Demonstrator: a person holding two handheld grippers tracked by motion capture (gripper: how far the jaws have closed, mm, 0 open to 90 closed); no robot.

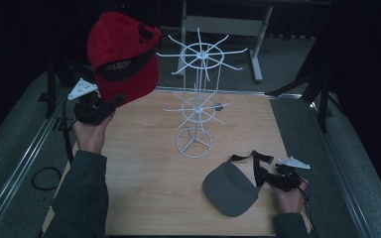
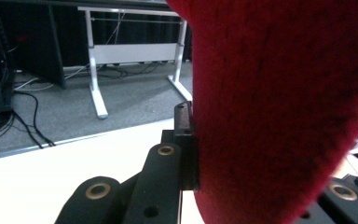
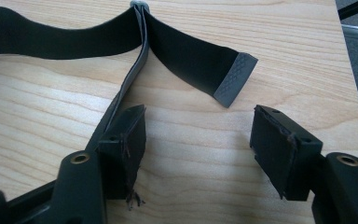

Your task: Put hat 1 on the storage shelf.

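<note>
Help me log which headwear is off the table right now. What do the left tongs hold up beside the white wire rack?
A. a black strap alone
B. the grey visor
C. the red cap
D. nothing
C: the left tongs are clamped on the red cap, raised beside the white wire rack, while the grey visor lies flat on the table.

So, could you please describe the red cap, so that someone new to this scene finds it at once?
Start at the white wire rack standing on the wooden table. To its left, above the table's far left corner, the left gripper holds up a red fabric cap with a black band. The other headwear, a grey visor, lies flat on the table.
</note>
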